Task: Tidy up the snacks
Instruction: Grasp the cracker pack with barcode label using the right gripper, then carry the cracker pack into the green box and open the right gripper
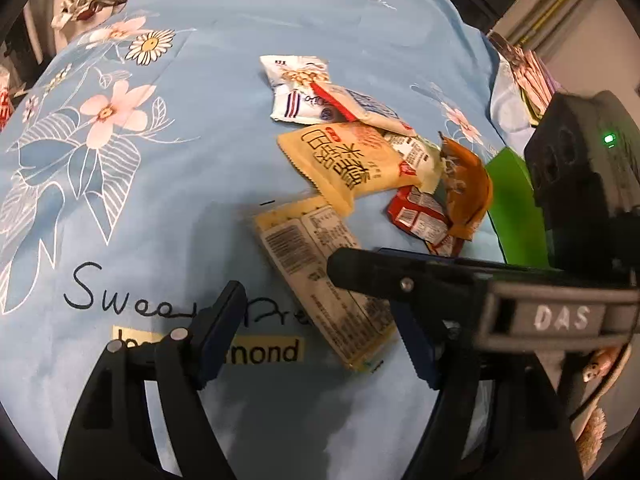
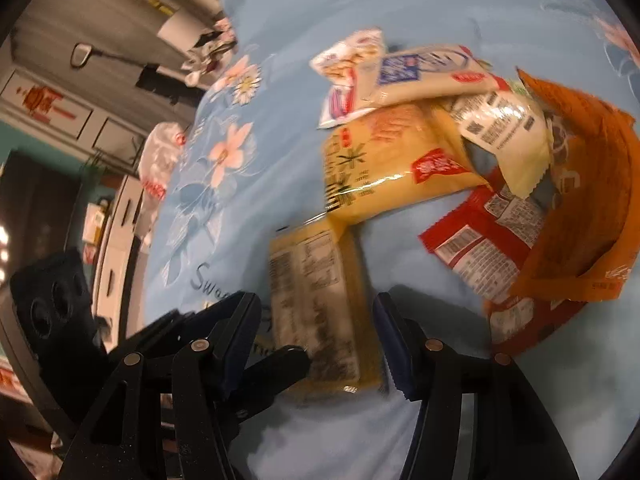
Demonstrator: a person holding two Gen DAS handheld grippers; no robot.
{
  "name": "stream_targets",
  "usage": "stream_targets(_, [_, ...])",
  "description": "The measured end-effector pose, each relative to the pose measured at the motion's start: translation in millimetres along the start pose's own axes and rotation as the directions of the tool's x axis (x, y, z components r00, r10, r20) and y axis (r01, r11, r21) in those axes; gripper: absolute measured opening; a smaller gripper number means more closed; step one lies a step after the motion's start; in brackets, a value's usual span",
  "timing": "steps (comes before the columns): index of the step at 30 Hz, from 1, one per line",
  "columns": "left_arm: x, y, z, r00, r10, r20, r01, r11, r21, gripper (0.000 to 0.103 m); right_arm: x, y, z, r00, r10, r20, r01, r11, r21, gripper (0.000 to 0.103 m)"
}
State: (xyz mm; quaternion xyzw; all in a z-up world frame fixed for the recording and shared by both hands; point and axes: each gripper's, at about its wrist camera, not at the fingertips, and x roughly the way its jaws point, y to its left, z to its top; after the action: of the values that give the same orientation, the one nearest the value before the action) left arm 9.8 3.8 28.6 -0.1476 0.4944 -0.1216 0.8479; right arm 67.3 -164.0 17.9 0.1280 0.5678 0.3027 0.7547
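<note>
Both grippers sit over the pale yellow snack packet (image 1: pixel 320 276), which lies label-side-up on the blue floral bedsheet (image 1: pixel 200 168), nearest of the snacks. Left gripper (image 1: pixel 320 340): jaws apart, packet between them, pads not pressing on it. Right gripper (image 2: pixel 316 344): jaws apart, straddling the same packet, no squeeze visible; the view is blurred. My guess is that this is a handover or re-grip to square the packet. Beyond it, toward the sheet's far right edge, is the unsorted heap: yellow rice-cracker pack (image 1: pixel 352 160), red packet (image 1: pixel 420 216), orange wrapper (image 1: pixel 468 184), white packets (image 1: pixel 296 76). A green bag (image 1: pixel 516 204) sits just right of the heap.
</note>
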Motion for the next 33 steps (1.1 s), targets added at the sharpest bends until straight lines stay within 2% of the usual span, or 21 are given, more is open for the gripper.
stream_targets(2, [4, 6, 0, 0.999, -0.042, -0.009, 0.042, 0.998, -0.038, 0.073, 5, -5, 2, 1.0, 0.018, 0.001, -0.018, 1.0, 0.022, 0.06])
stream_targets(4, [7, 11, 1, 0.997, -0.071, -0.012, 0.07, 0.995, -0.074, 0.07, 5, -3, 3, 0.999, 0.039, 0.009, -0.039, 0.999, 0.016, 0.069])
stream_targets(6, [6, 11, 0, 0.997, -0.083, 0.002, 0.083, 0.994, -0.067, 0.061, 5, 0, 2, 0.999, 0.027, 0.018, -0.028, 1.0, 0.003, 0.071])
stream_targets(7, [7, 10, -1, 0.995, -0.102, -0.006, 0.101, 0.993, -0.066, 0.05, 7, 2, 1, 0.999, 0.026, 0.027, -0.026, 1.0, -0.001, 0.071])
stream_targets(8, [9, 10, -2, 0.992, -0.127, -0.023, 0.125, 0.989, -0.079, 0.045, 8, 5, 0, 0.999, 0.032, 0.03, -0.032, 0.999, -0.015, 0.071])
stream_targets(11, [6, 6, -4, 0.996, -0.091, -0.003, 0.09, 0.995, -0.046, 0.041, 8, 12, 0, 0.999, -0.005, 0.042, 0.006, 0.999, -0.036, 0.069])
stream_targets(15, [-5, -3, -5, 0.997, -0.054, 0.047, 0.054, 0.999, 0.007, 0.04, 3, 14, -1, 0.999, -0.005, 0.051, 0.006, 1.0, -0.031, 0.064])
stream_targets(18, [-17, -11, -5, 0.993, -0.053, 0.104, 0.049, 0.998, 0.041, 0.04, -12, 22, -4, 0.995, 0.001, 0.097, 0.004, 0.999, -0.051, 0.064])
stream_targets(26, [-62, -26, -6, 0.967, -0.109, 0.23, 0.087, 0.991, 0.104, 0.039, -57, 54, -14, 0.97, 0.005, 0.244, 0.025, 0.993, -0.12, 0.061])
stream_targets(33, [-80, -59, -1, 0.949, -0.118, 0.292, 0.067, 0.981, 0.181, 0.038, -92, 61, -21, 0.944, 0.013, 0.329, 0.035, 0.99, -0.138, 0.061])
